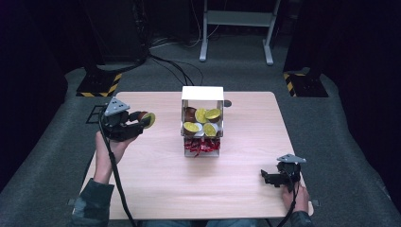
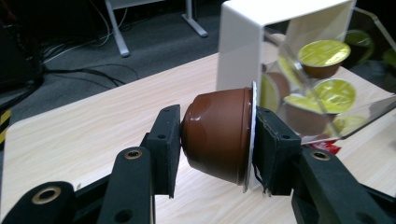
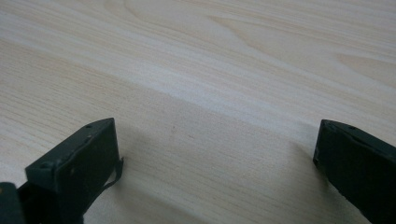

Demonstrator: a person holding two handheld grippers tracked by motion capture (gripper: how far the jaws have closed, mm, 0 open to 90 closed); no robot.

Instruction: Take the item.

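My left gripper point(image 1: 143, 120) is shut on a brown coffee capsule point(image 2: 219, 133) with a yellow-green foil lid point(image 1: 149, 119), held on its side above the left part of the table. The pads press on the capsule's base and its lid. To its right stands a white dispenser box point(image 1: 202, 93) with a clear front, holding several more capsules point(image 1: 202, 122) with yellow-green lids point(image 2: 324, 52). My right gripper point(image 1: 265, 176) rests low at the table's front right, jaws wide open over bare wood point(image 3: 210, 116), nothing between them.
The light wooden table point(image 1: 246, 156) sits on grey carpet. A red wrapper-like item point(image 1: 201, 145) lies in the base of the box. White desk legs point(image 1: 236, 28) and black cables point(image 1: 175, 66) are on the floor behind the table.
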